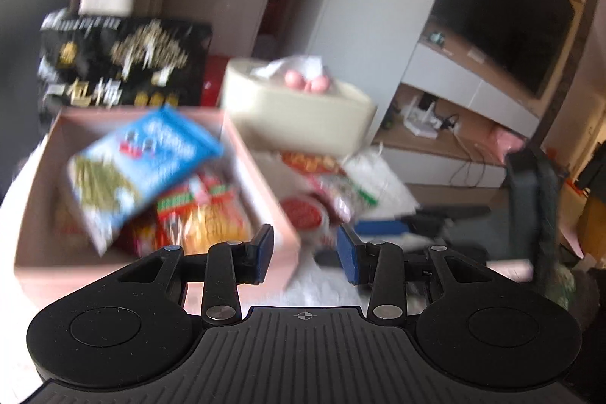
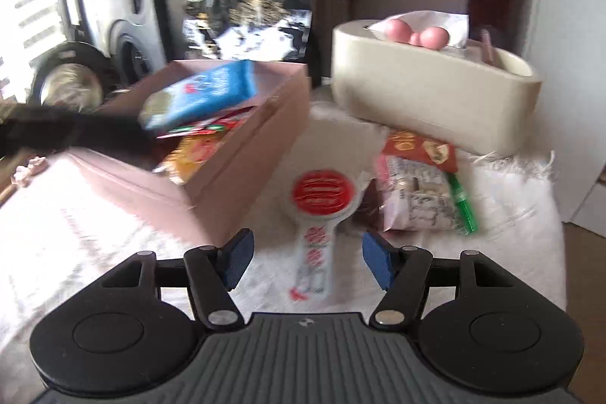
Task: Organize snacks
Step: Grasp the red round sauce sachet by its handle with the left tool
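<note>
A pink cardboard box (image 1: pixel 265 177) (image 2: pixel 235 169) holds several snack packets, with a blue packet (image 1: pixel 151 154) (image 2: pixel 212 93) lying on top. My left gripper (image 1: pixel 306 254) is open and empty, hovering by the box's near right corner. My right gripper (image 2: pixel 308 262) is open. A white paddle-shaped packet with a round red label (image 2: pixel 322 194) (image 1: pixel 303 214) lies on the white cloth, and its narrow end reaches between the right fingers without touching the pads. More loose packets (image 2: pixel 416 192) lie just right of it. Both views are blurred.
A cream tissue holder (image 2: pixel 435 101) (image 1: pixel 295 116) stands behind the loose snacks. A black and gold box (image 1: pixel 125 59) (image 2: pixel 246 21) leans behind the pink box. A dark blurred bar (image 2: pixel 75 133) crosses the pink box's left side. The table's right edge (image 2: pixel 560 214) is close.
</note>
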Motion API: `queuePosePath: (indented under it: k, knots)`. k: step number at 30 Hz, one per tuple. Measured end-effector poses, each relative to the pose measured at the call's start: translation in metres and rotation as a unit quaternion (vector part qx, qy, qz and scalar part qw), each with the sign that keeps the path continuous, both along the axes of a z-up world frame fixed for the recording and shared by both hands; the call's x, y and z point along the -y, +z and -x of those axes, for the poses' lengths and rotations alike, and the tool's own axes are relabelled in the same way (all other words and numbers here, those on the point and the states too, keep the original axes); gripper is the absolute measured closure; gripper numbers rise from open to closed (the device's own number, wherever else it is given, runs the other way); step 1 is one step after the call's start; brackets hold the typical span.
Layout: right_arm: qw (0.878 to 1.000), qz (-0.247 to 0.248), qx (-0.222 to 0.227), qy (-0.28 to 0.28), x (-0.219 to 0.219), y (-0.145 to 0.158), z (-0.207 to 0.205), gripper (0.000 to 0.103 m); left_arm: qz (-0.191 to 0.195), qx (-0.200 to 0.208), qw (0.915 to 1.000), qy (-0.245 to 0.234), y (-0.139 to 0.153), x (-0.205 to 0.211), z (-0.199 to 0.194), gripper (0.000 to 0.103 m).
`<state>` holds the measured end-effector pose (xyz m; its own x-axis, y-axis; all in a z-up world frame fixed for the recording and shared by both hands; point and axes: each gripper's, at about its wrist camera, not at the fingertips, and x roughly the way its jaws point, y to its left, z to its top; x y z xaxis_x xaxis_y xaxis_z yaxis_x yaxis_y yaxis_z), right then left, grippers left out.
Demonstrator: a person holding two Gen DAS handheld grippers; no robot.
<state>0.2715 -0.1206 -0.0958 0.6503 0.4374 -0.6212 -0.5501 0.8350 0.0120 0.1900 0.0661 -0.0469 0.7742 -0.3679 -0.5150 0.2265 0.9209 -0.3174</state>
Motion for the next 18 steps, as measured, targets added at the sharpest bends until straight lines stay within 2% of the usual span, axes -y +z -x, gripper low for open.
queuePosePath:
  k: [2, 3, 4, 5, 11, 14, 15, 18]
  knots:
    - [1.0, -0.005, -0.016, -0.011, -0.004, -0.006, -0.011, 0.048, 0.012, -0.02, 0.9997, 0.007, -0.01, -0.001, 0.006, 0.062]
    - [1.0, 0.0, -0.024, -0.015, -0.007, -0.01, -0.015, 0.067, 0.017, -0.028, 0.9994, 0.012, -0.014, -0.003, 0.007, 0.062]
    - [0.999, 0.01, -0.03, -0.019, -0.009, -0.013, -0.018, 0.077, 0.018, -0.035, 0.9991, 0.016, -0.018, -0.006, 0.009, 0.062]
    - [0.999, 0.019, -0.019, -0.025, -0.01, -0.013, -0.016, 0.08, 0.019, -0.041, 0.9988, 0.02, -0.021, -0.008, 0.012, 0.062]
    - [0.999, -0.017, -0.027, -0.009, -0.003, 0.008, 0.012, 0.081, 0.042, -0.074, 0.9959, 0.03, -0.039, -0.016, 0.013, 0.062]
    - [0.998, -0.024, -0.051, -0.004, -0.007, 0.012, 0.034, 0.08, 0.061, -0.082, 0.9945, 0.026, -0.043, -0.015, 0.013, 0.062]
    - [0.998, -0.023, -0.057, 0.004, -0.011, 0.011, 0.043, 0.076, 0.063, -0.082, 0.9944, 0.024, -0.042, -0.014, 0.014, 0.062]
    - [0.995, -0.039, -0.076, 0.049, -0.014, 0.01, 0.064, 0.076, 0.06, -0.081, 0.9945, 0.027, -0.041, -0.014, 0.018, 0.064]
